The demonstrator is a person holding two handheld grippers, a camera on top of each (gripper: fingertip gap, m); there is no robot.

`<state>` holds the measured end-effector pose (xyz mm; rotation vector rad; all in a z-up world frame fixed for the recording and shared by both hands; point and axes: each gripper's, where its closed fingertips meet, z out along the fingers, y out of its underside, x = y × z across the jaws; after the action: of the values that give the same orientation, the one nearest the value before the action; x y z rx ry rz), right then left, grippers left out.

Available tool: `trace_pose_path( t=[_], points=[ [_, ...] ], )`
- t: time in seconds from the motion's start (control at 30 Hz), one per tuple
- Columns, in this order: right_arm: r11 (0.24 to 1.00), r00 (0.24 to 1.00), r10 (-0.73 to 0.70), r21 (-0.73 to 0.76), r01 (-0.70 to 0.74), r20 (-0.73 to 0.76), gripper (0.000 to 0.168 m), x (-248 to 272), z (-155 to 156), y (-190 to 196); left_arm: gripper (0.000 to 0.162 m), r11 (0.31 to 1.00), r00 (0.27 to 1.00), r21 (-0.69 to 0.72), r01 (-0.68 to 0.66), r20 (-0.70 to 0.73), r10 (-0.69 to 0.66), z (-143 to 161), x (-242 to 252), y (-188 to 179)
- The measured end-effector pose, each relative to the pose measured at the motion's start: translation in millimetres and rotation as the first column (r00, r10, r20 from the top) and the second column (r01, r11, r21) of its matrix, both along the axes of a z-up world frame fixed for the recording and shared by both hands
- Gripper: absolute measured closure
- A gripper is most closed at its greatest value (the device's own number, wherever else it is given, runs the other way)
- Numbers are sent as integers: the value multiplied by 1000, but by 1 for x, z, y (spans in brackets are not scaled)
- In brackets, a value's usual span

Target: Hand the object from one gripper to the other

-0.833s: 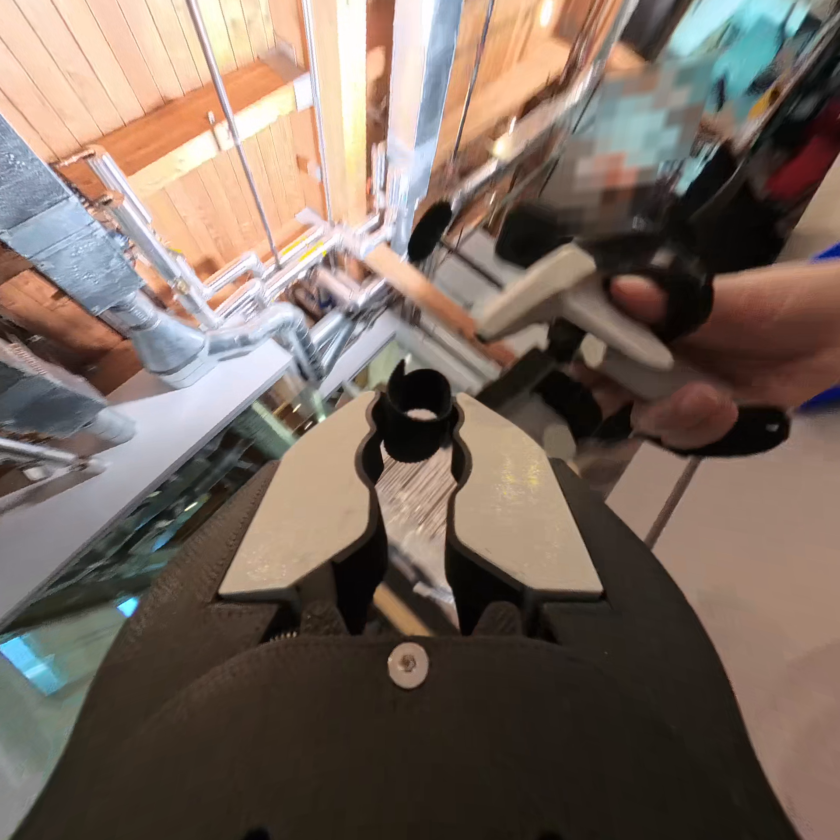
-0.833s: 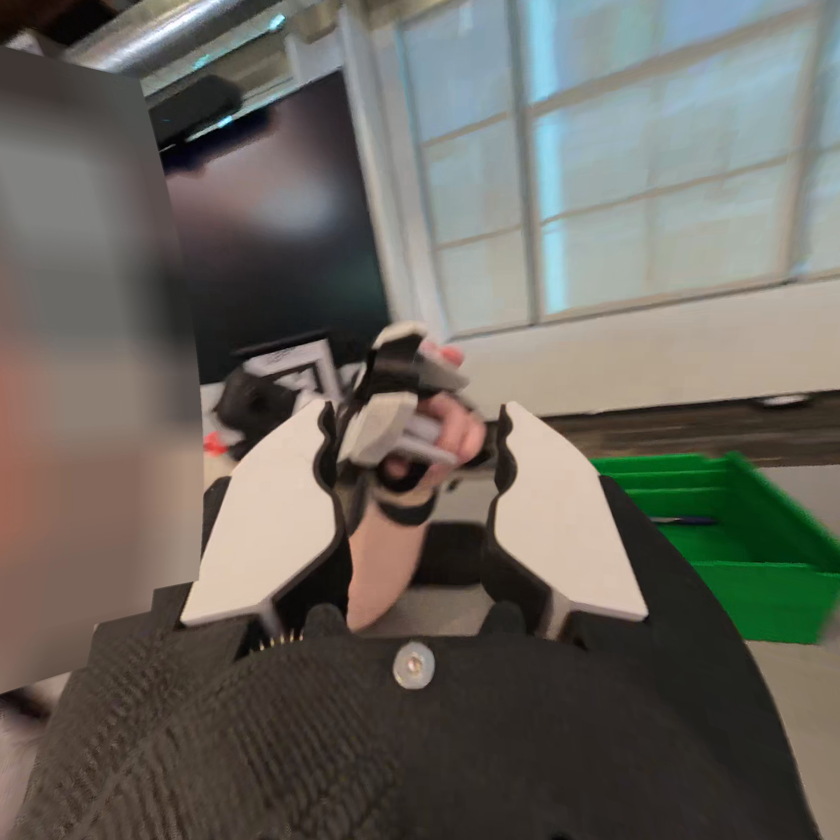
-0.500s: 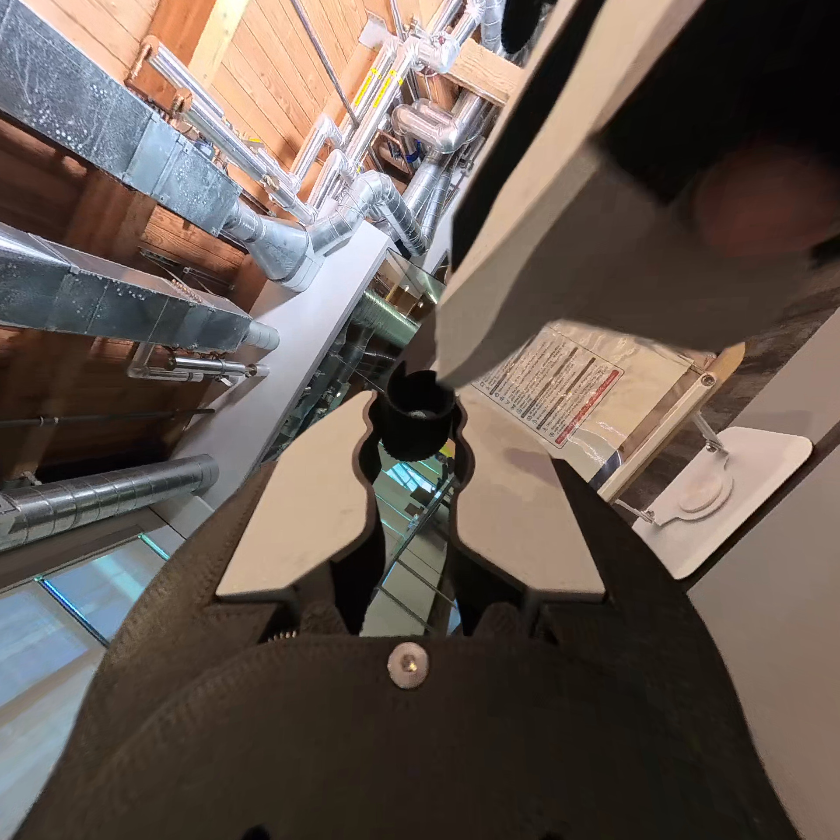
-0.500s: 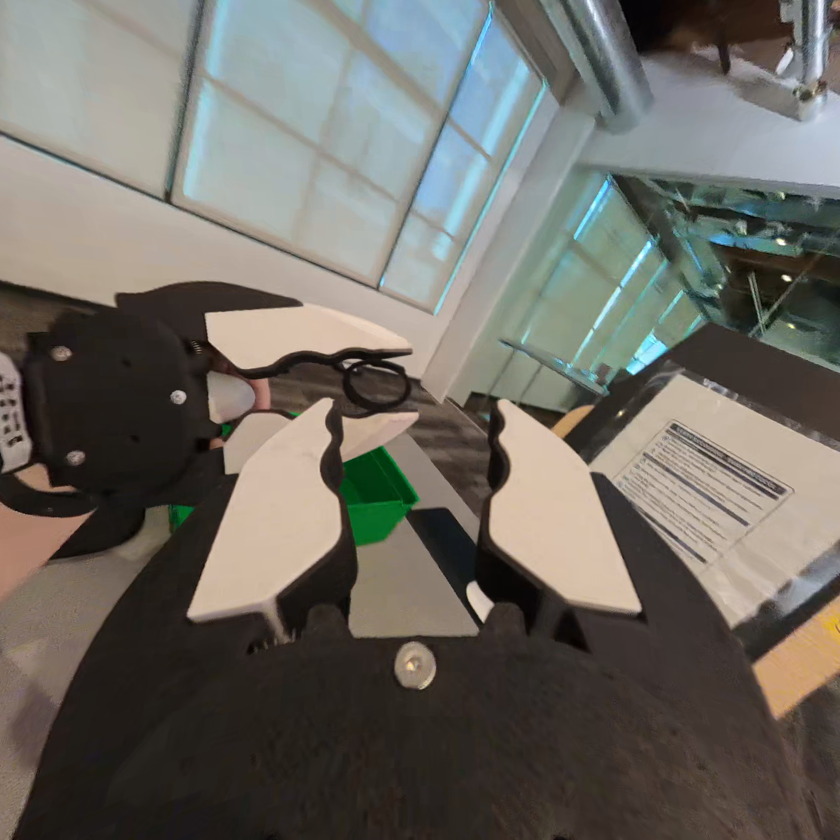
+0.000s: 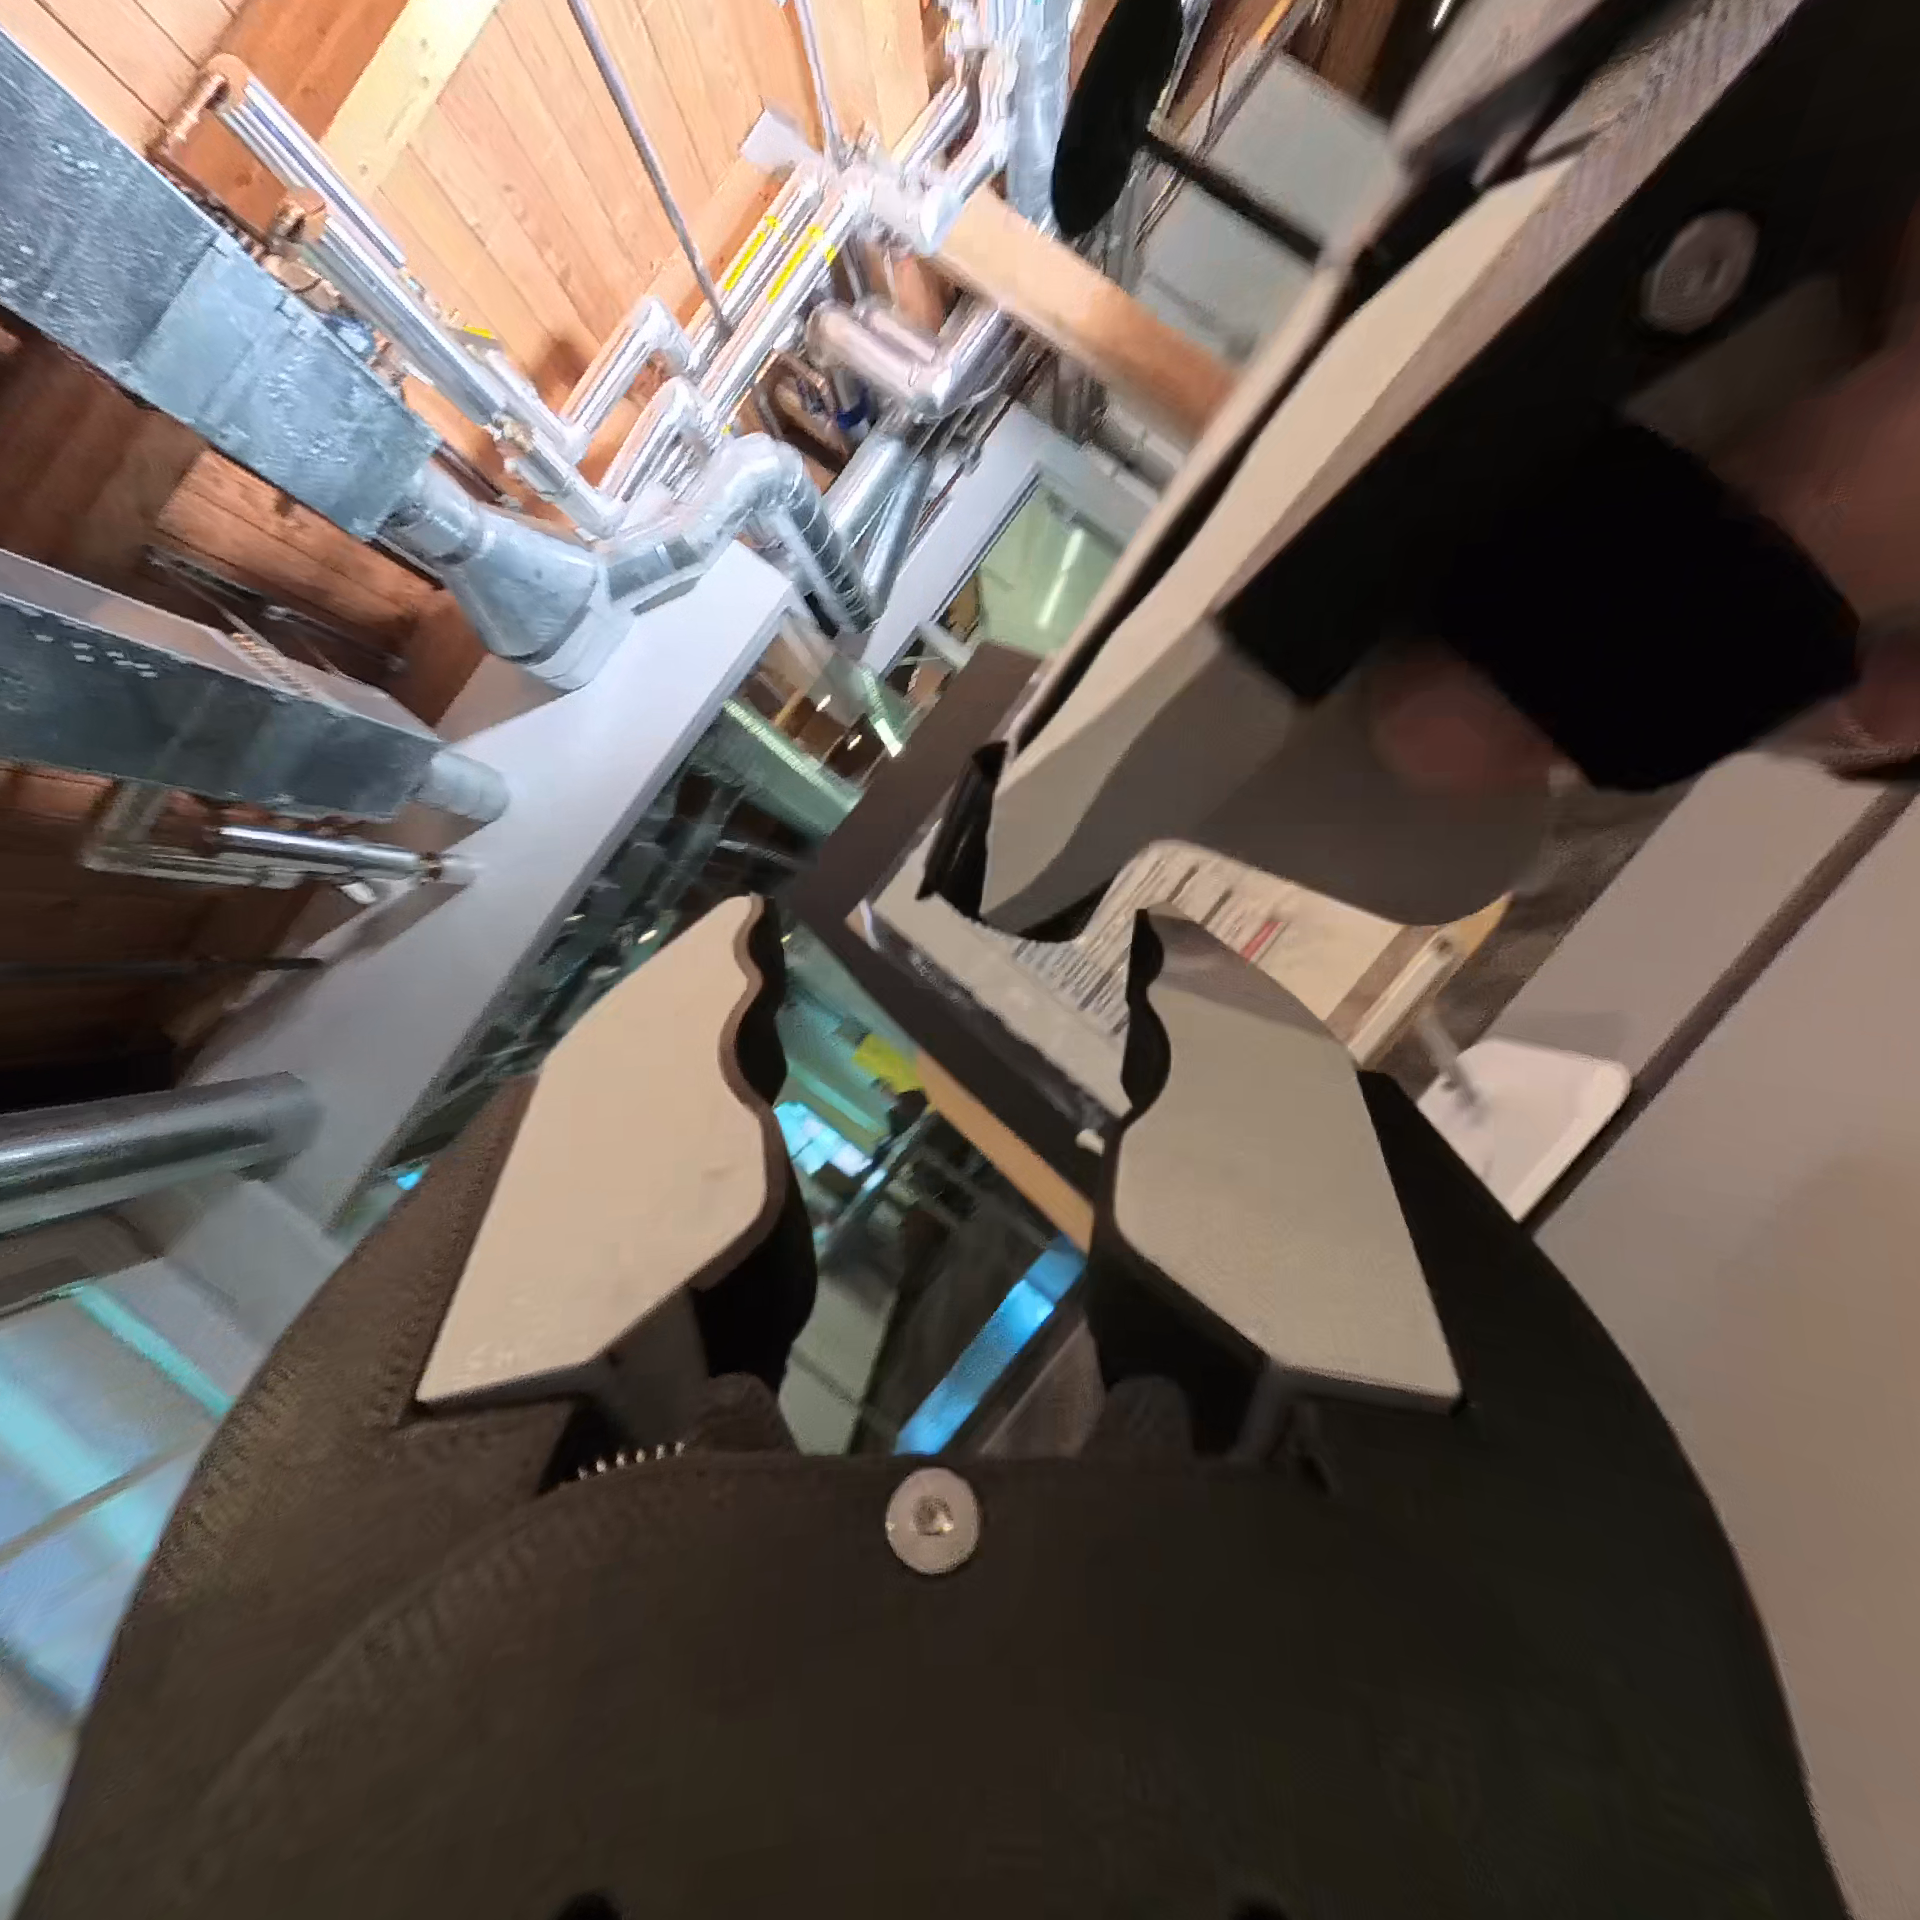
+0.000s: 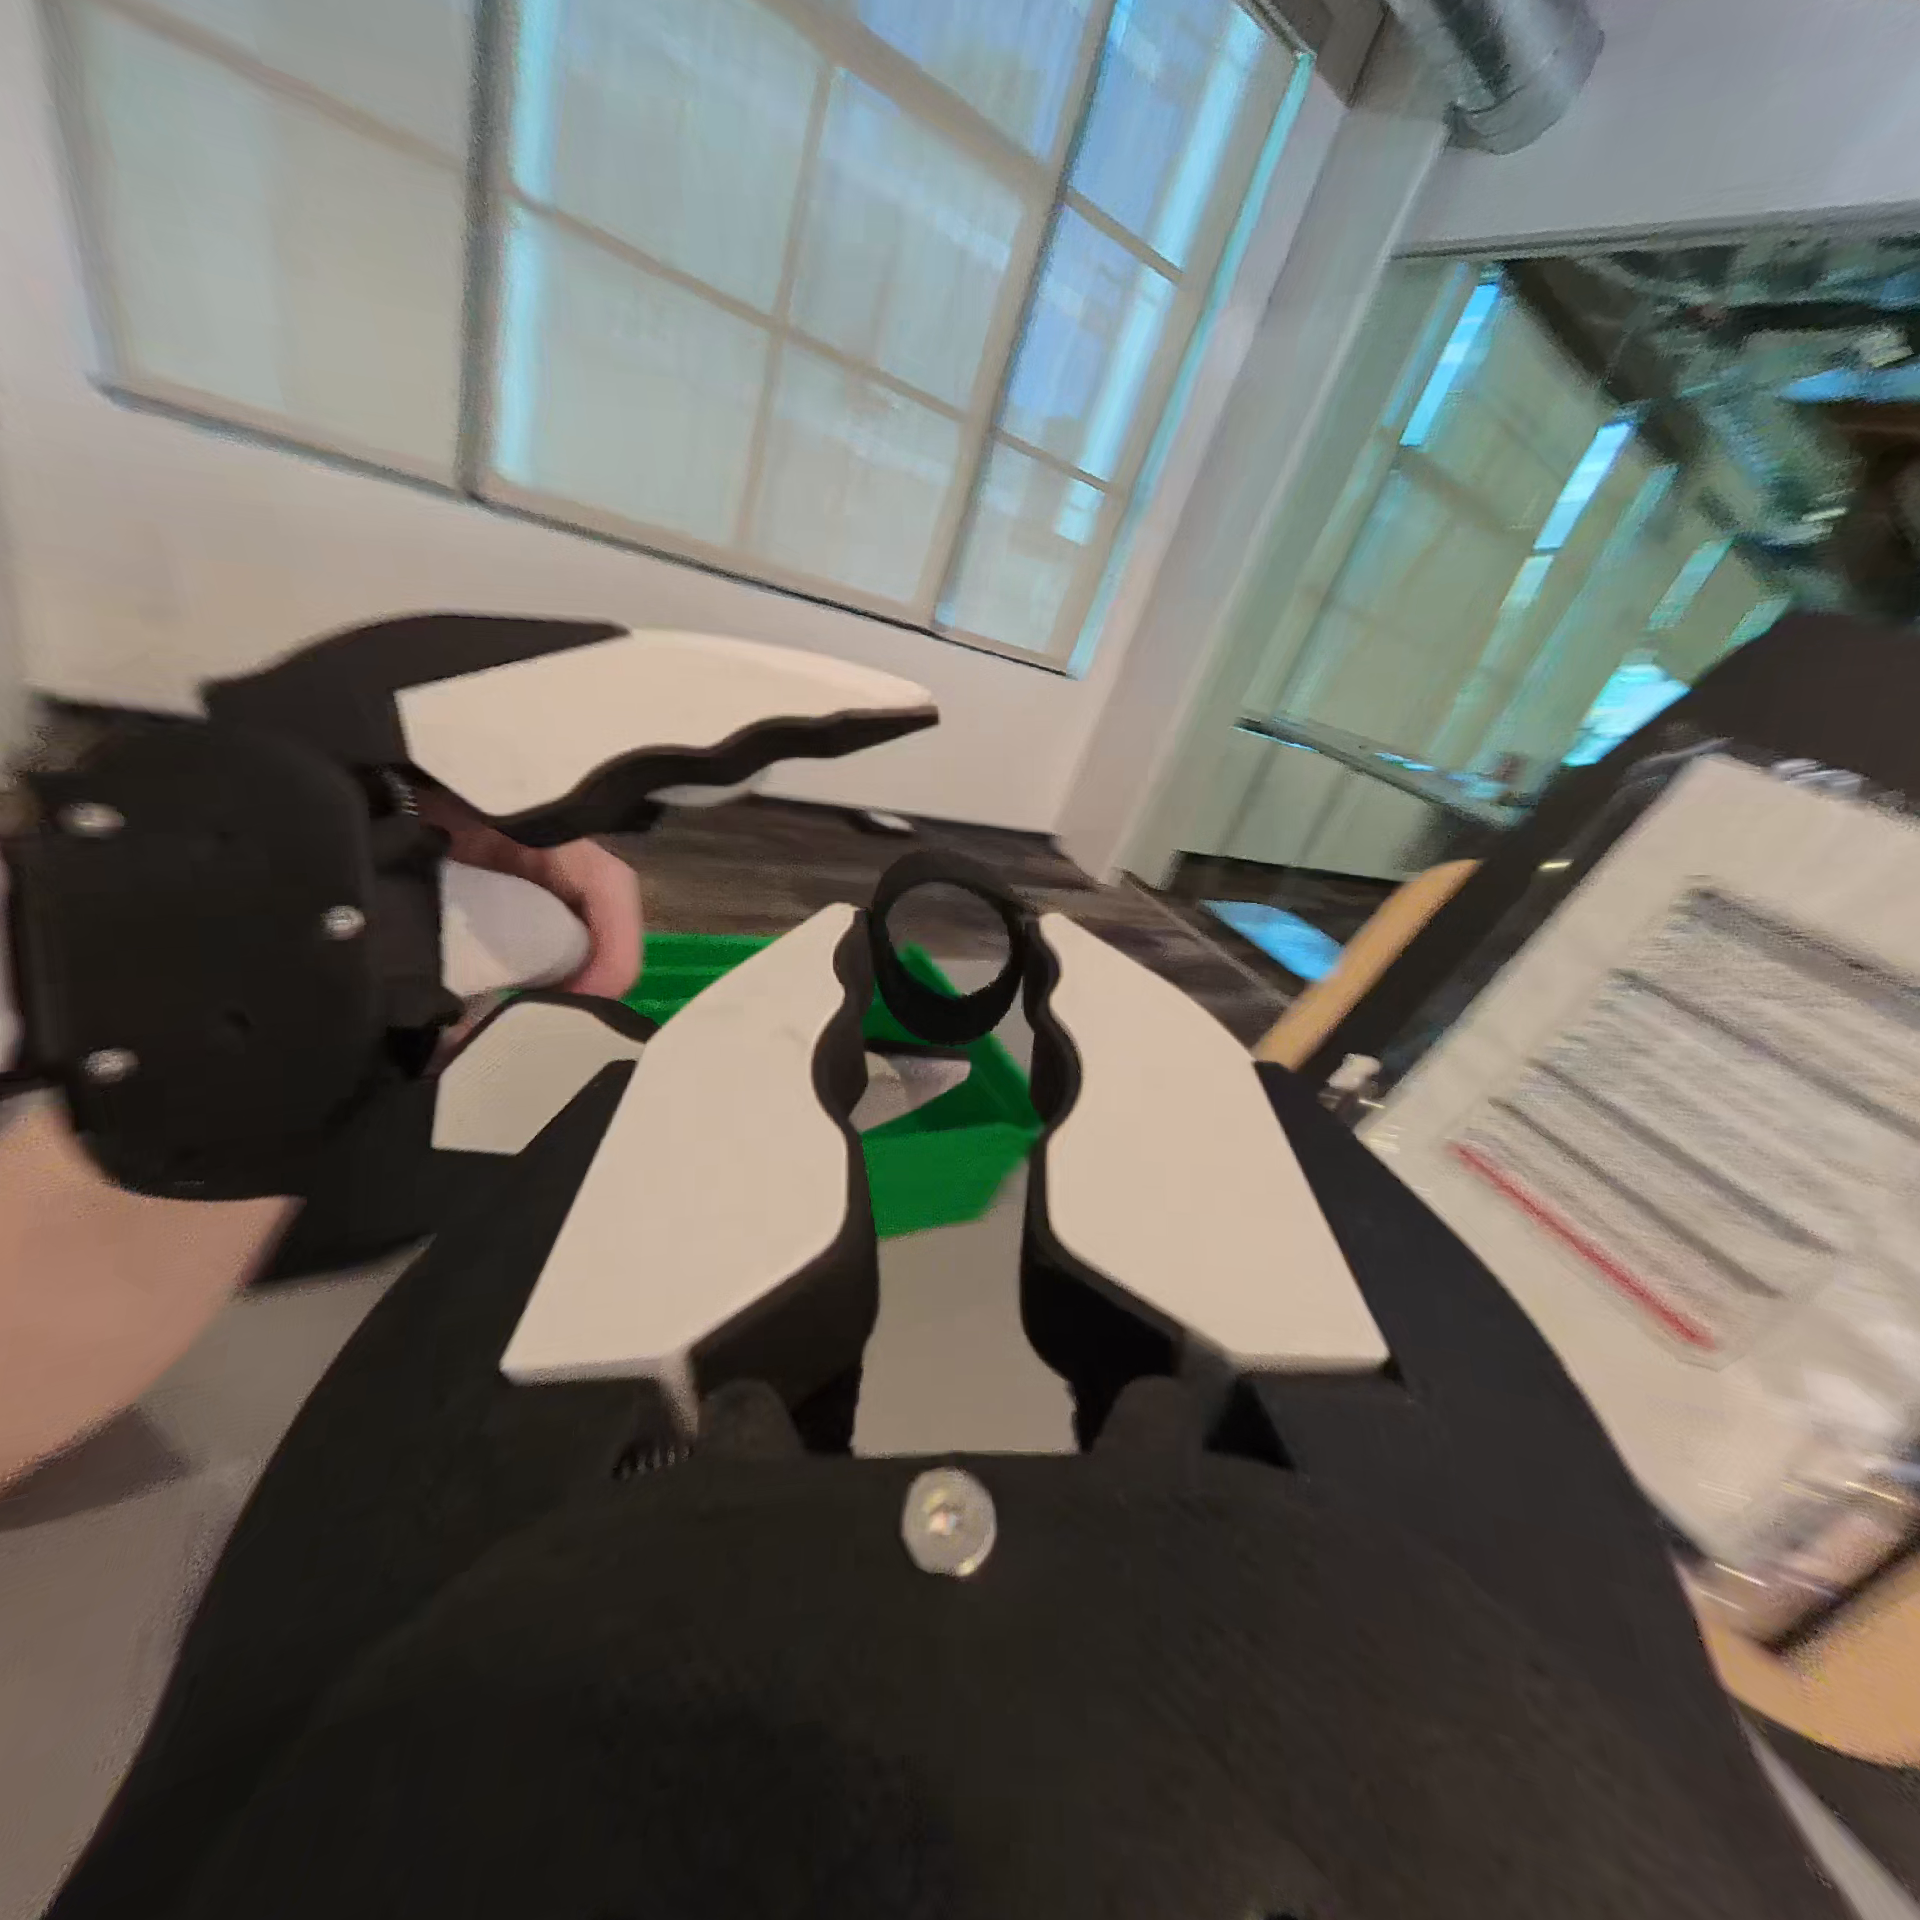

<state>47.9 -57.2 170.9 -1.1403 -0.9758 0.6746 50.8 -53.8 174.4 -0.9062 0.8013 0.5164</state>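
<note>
While my right gripper [image 6: 943, 961] pinches the black ring [image 6: 945, 961] between its two fingertips, my left gripper [image 5: 951, 920] stands spread wide with nothing between its fingers. The ring is a short black band, held at the very tips, its round opening facing my right wrist camera and a little tilted. Behind the ring and lower lies a green bin [image 6: 935, 1143], partly hidden by my right fingers. To the left of the ring, seen from the right wrist, my left gripper [image 6: 717, 914] reaches in sideways, its upper finger above the ring's level and its lower finger beside my right gripper's left finger; neither touches the ring. A hand [image 6: 561, 914] shows inside that gripper's black handle, left of the ring. To the right of the ring a white sheet in a clear sleeve [image 6: 1704, 1081] leans on a dark stand. From the left wrist, my right gripper [image 5: 1049, 831] comes in from the upper right, its grey finger tip just beyond my own spread fingertips; the ring itself I cannot make out there. Metal ducts and pipes [image 5: 499, 582] run across a wooden ceiling, far to the left of that finger.
</note>
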Motion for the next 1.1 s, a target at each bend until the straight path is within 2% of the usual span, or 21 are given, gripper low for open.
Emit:
trace_pose_path(
  t=[0.03,0.07,0.1,0.17,0.2,0.23,0.3,0.37,0.47,0.53,0.73,1.0,1.1],
  points=[
    [989,991,116,-79,-121,-64,140,1,2,-6,99,998,998,-8,56,21,-56,2,1,-5],
    [944,954,260,-167,-284,-150,141,3,6,-16,101,992,991,-15,127,34,-127,3,4,-12],
    [854,880,409,-238,-463,-244,141,8,10,-28,104,974,975,-36,222,32,-221,1,11,-20],
    [591,681,630,-337,-733,-374,143,21,12,-50,109,898,907,-126,421,41,-420,-8,24,-40],
    [468,603,693,-390,-793,-395,143,27,6,-56,109,841,857,-167,514,61,-512,-11,29,-51],
    [380,556,731,-441,-813,-396,143,30,-3,-59,110,774,797,-196,602,83,-598,-12,33,-64],
    [282,507,782,-521,-806,-362,143,32,-23,-64,113,659,694,-240,713,116,-710,-14,38,-85],
    [219,451,844,-580,-785,-291,143,34,-44,-74,117,602,643,-278,749,85,-761,-22,40,-98],
    [190,395,898,-639,-745,-193,143,34,-69,-87,118,602,644,-360,713,-3,-765,-43,42,-99],
    [176,377,909,-655,-735,-179,143,31,-72,-93,121,601,642,-403,690,-43,-765,-54,45,-98],
    [198,397,905,-673,-713,-155,141,25,-75,-94,130,662,684,-447,601,-141,-716,-72,49,-89],
    [212,428,885,-661,-720,-183,142,30,-70,-86,134,697,724,-430,574,-131,-677,-66,43,-80],
    [219,440,875,-645,-732,-202,141,28,-65,-84,148,758,776,-355,547,-123,-618,-54,41,-70]
  ],
)
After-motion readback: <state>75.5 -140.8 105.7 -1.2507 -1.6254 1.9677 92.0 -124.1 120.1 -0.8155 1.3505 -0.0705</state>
